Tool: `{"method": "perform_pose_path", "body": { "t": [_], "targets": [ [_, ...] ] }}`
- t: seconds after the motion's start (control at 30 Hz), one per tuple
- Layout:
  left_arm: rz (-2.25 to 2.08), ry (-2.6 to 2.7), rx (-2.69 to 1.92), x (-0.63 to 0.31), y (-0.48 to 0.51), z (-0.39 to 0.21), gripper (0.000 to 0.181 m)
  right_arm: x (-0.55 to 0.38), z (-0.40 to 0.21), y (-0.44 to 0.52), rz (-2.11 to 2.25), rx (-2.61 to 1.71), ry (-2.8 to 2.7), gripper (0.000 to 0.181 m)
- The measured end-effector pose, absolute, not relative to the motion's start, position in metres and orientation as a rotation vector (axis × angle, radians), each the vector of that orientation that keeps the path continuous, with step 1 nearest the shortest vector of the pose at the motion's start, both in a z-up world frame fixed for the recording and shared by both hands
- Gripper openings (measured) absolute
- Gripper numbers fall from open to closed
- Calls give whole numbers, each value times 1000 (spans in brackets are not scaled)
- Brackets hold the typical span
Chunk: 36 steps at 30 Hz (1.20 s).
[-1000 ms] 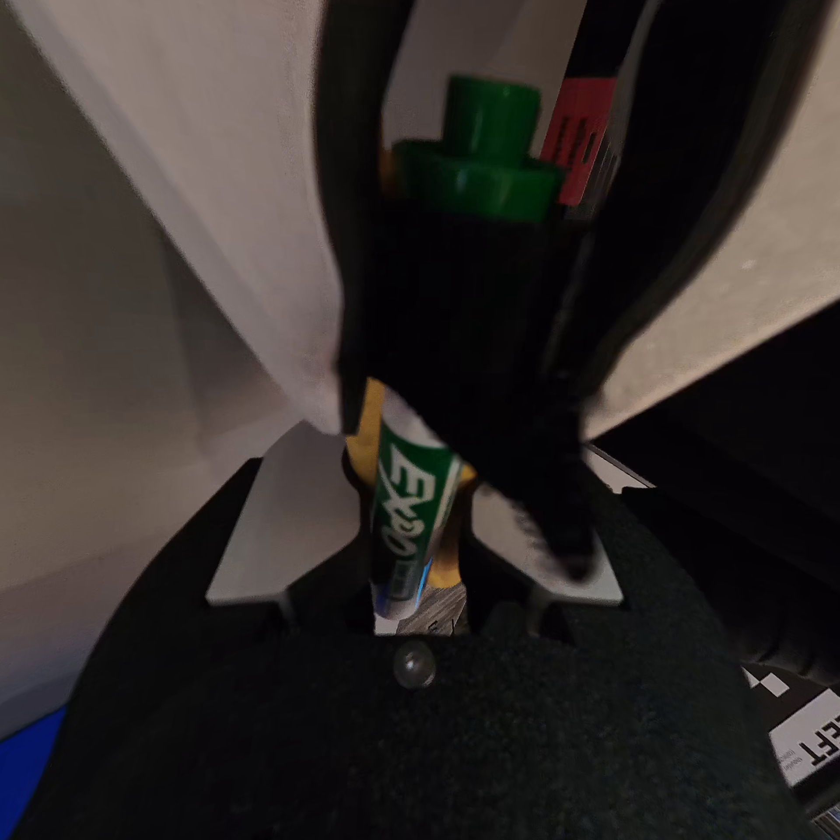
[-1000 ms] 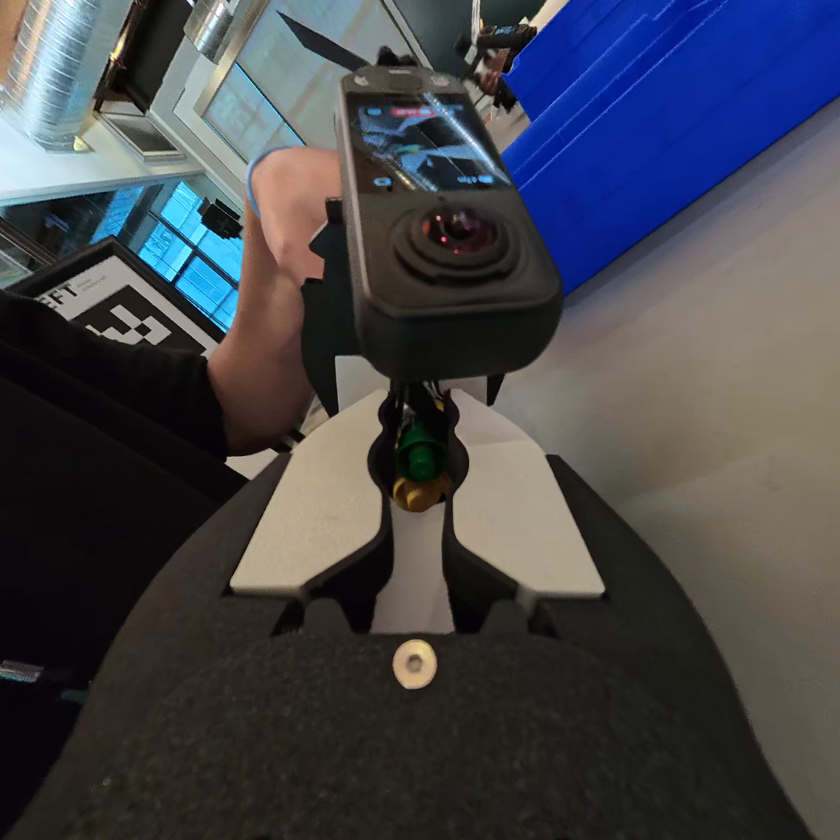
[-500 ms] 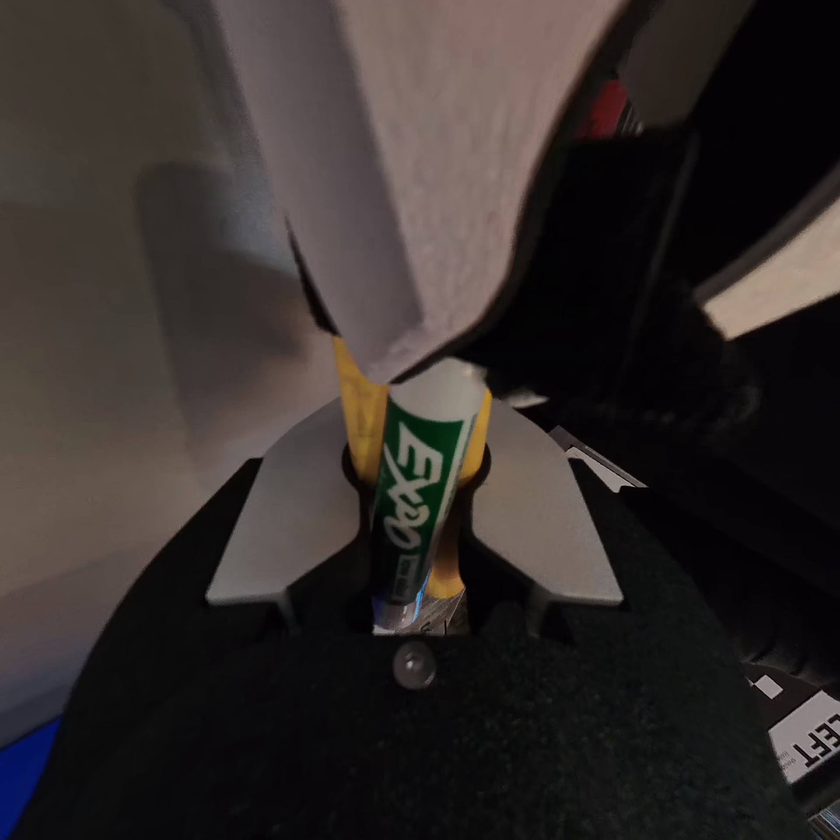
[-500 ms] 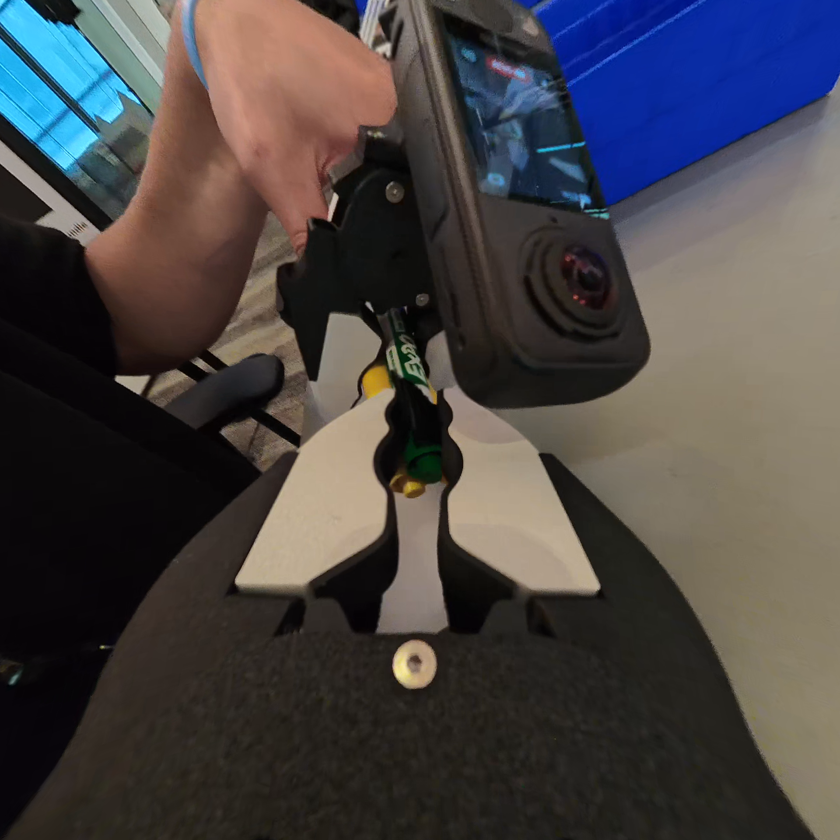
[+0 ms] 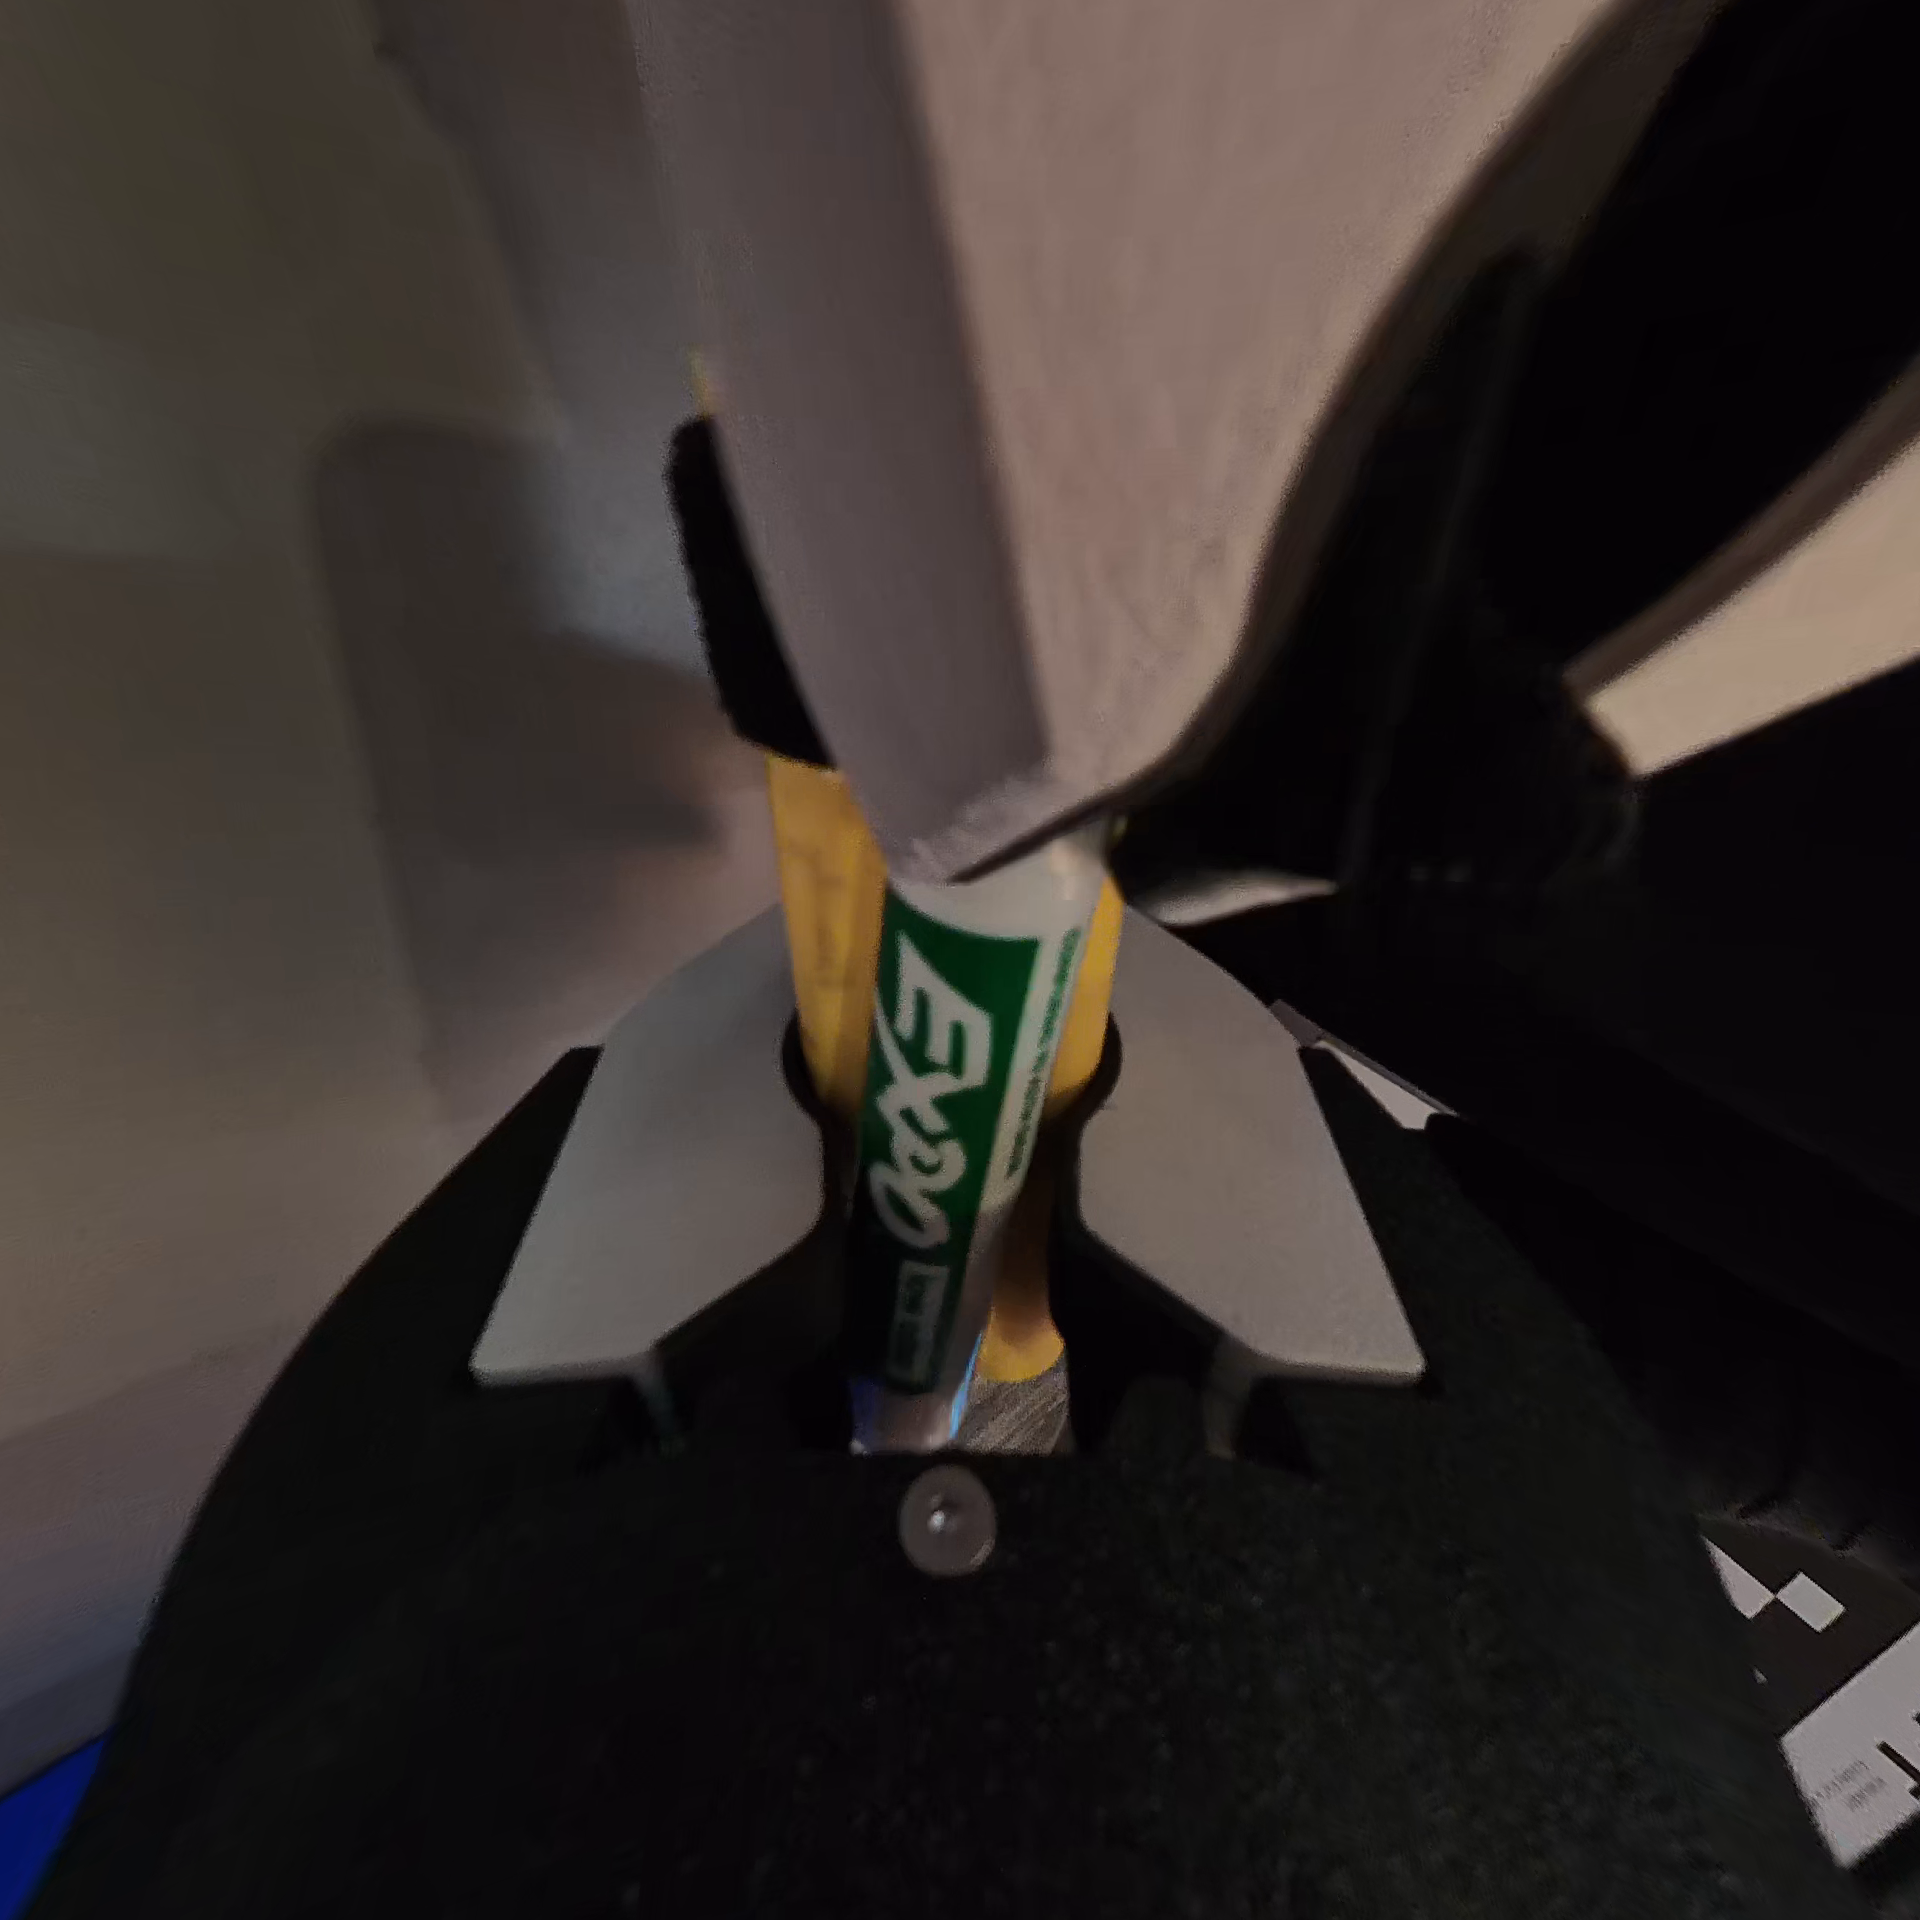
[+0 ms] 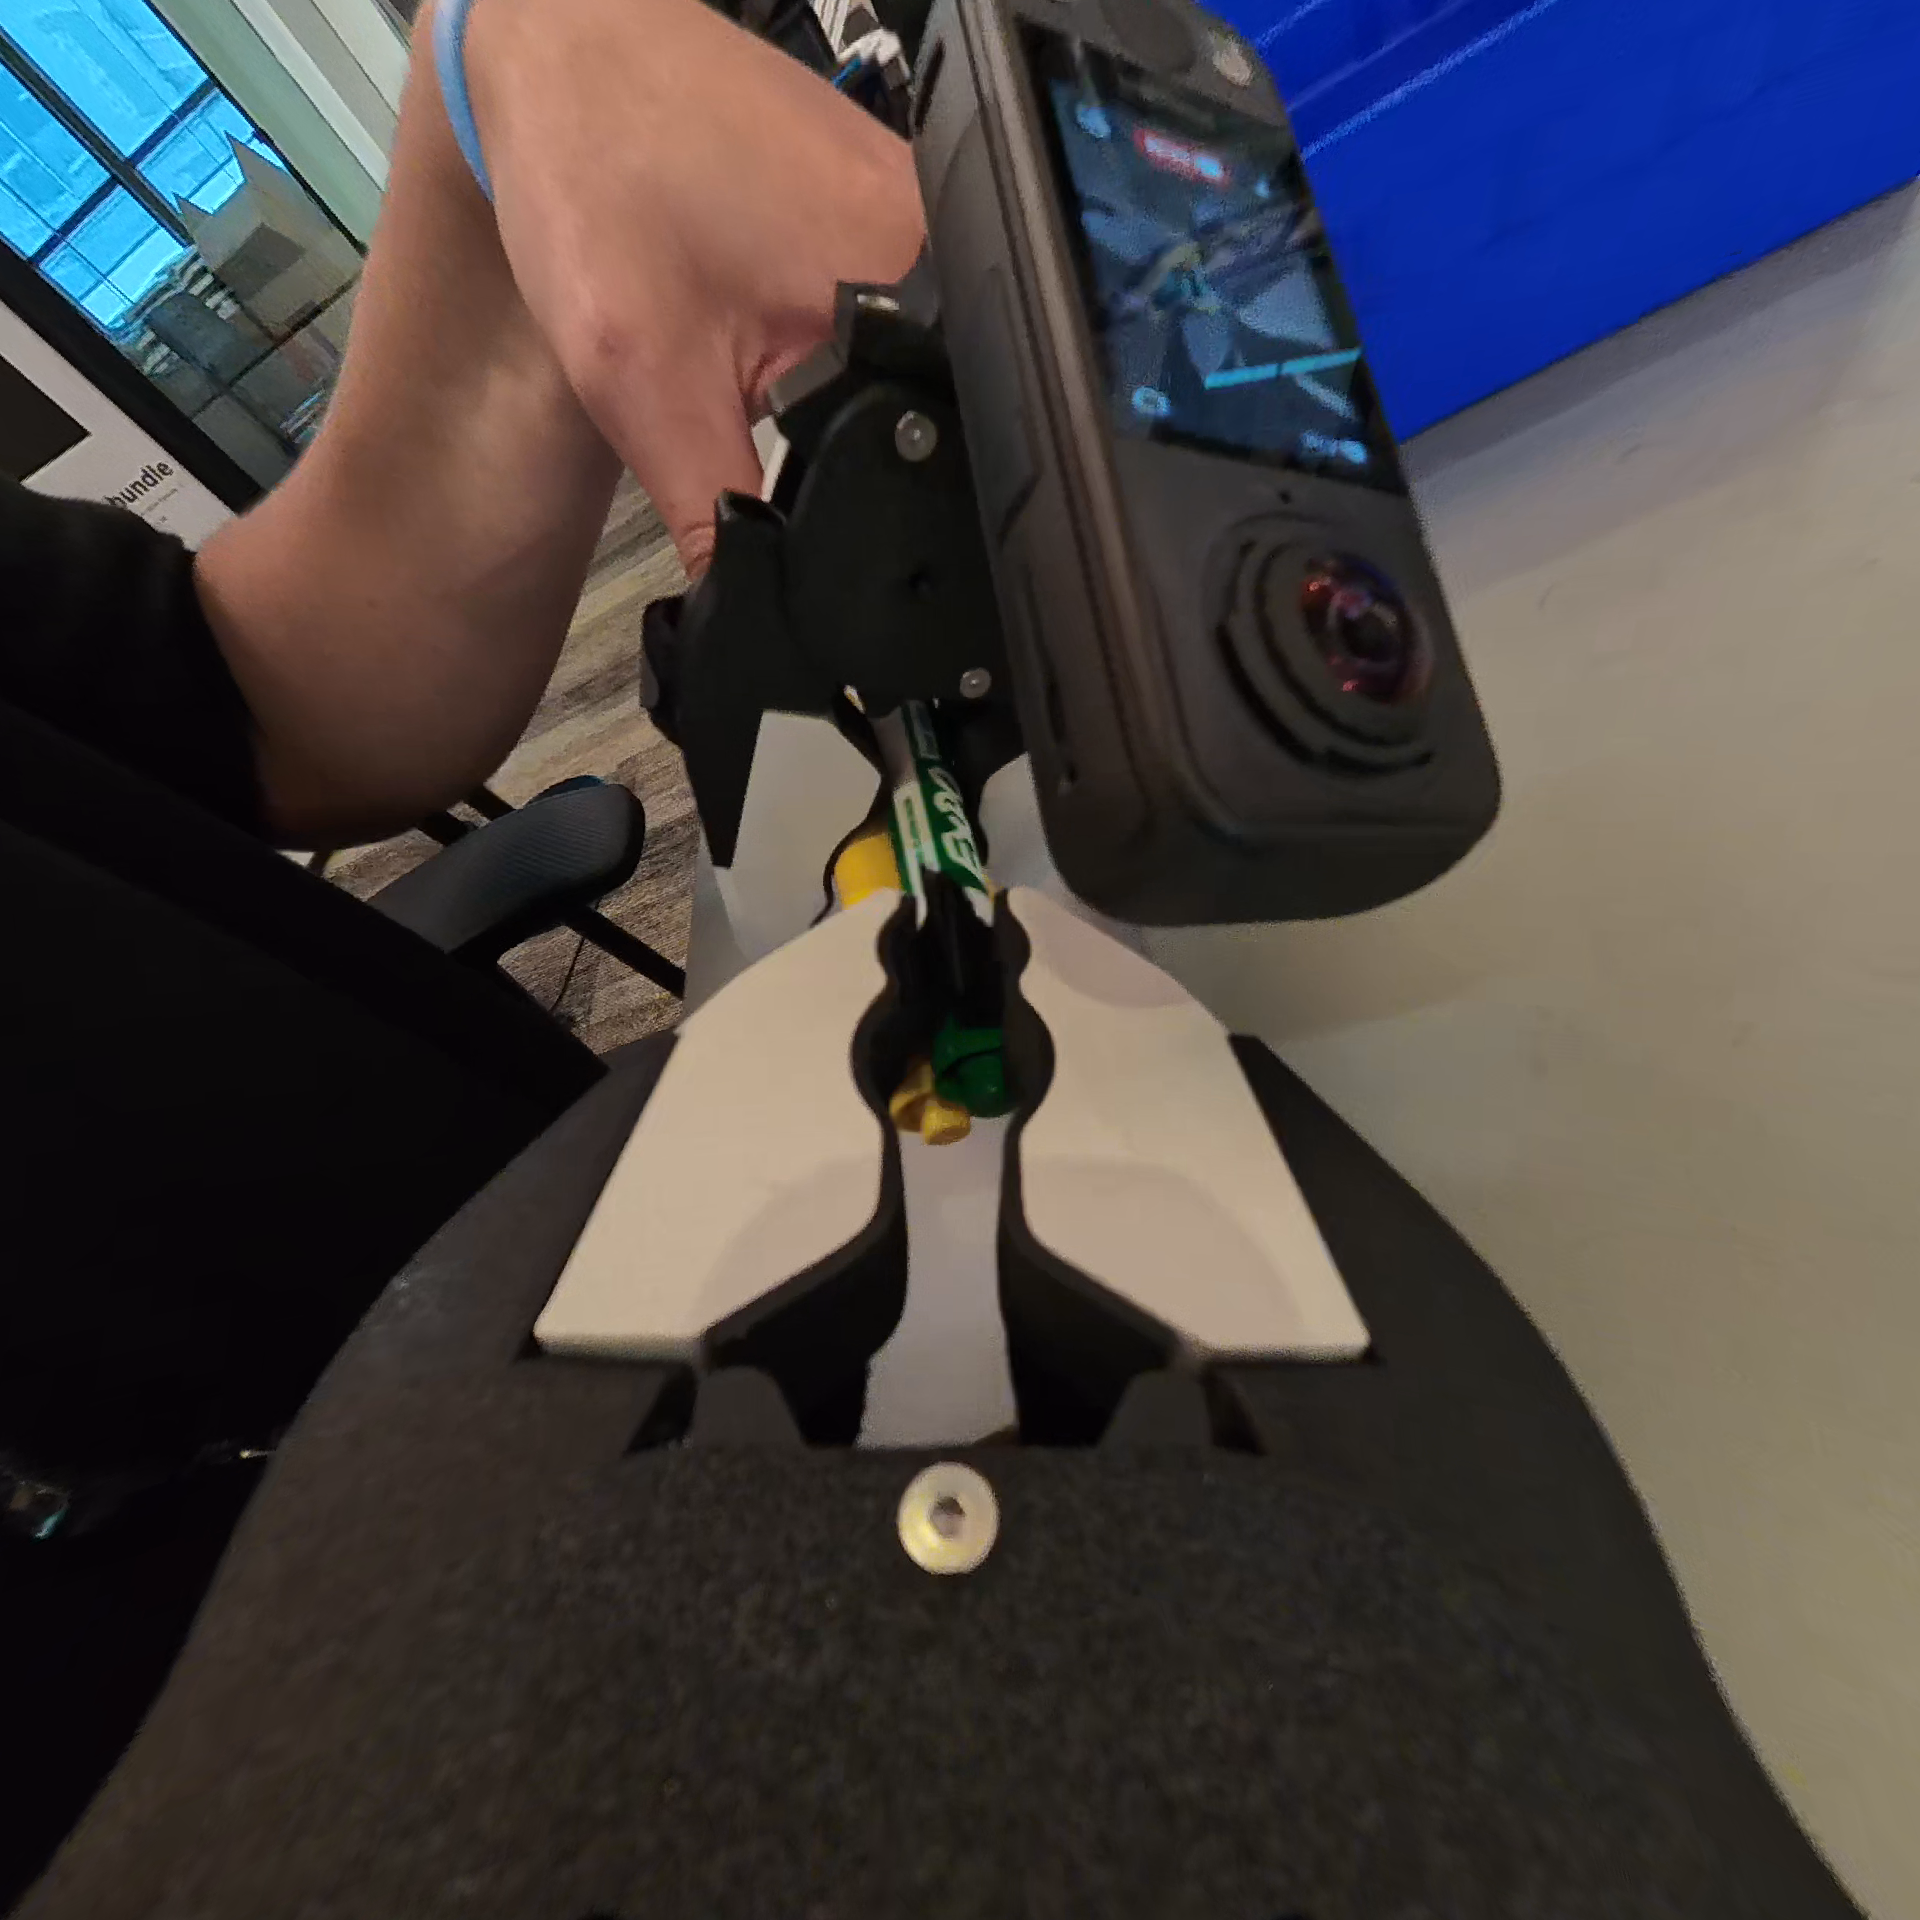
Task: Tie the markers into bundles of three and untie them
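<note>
A bundle of markers, one with a green and white label (image 5: 951,1122) and two yellow ones (image 5: 826,935), is held between both grippers. My left gripper (image 5: 951,935) is shut on the barrels. My right gripper (image 6: 951,925) is shut on the cap end, where a black strap (image 6: 951,966) wraps the bundle. A green cap (image 6: 971,1060) and a yellow cap (image 6: 930,1112) poke out between its fingers. In the left wrist view the right gripper's white finger (image 5: 987,468) hides the caps, and the strap's edge (image 5: 727,592) shows beside it.
A hand (image 6: 644,260) holds the left gripper's handle, with its black camera (image 6: 1195,468) close in front. Blue bins (image 6: 1610,187) stand at the back of the grey table (image 6: 1662,987). A chair base (image 6: 520,862) is on the floor at left. Across from one pair of fingers to the other is roughly 9 cm.
The two grippers have turned relative to each other while both keep hold of the bundle. The green cap and black wrap, seen in the left wrist view a second ago, are now hidden behind the right gripper's finger.
</note>
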State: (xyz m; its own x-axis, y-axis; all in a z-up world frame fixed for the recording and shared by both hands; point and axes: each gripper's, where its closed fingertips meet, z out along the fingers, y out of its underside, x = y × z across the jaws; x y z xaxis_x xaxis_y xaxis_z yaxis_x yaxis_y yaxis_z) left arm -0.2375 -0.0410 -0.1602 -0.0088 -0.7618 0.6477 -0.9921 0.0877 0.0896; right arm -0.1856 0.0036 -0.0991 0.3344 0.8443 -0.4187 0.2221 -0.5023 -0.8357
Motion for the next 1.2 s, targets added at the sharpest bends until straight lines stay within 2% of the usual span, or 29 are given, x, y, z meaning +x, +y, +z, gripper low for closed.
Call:
{"method": "perform_pose_path", "body": {
  "t": [0.07, 0.27, 0.5, 0.73, 0.93, 1.03, 1.2],
  "targets": [
    [557, -1823, 1745, -237, -38, -159, 41, -185, -98, 4, 1123, -1900, -953, 19],
    [563, -1820, 1767, -240, -35, -159, 41, -179, -93, 8, 1065, -1874, -921, 19],
    [575, -1829, 1787, -241, -34, -162, 41, -178, -91, 6, 1060, -1881, -952, 8],
    [558, -1831, 1796, -242, -35, -164, 41, -185, -96, 7, 879, -1910, -1064, 3],
    [552, -1833, 1801, -244, -35, -164, 41, -192, -90, -1, 1167, -1970, -906, 3],
    [555, -1835, 1806, -243, -35, -164, 41, -197, -89, -10, 1269, -1938, -888, 10],
    [553, -1823, 1818, -242, -33, -166, 41, -201, -96, -16, 950, -1858, -1075, 12]
  ]
}}
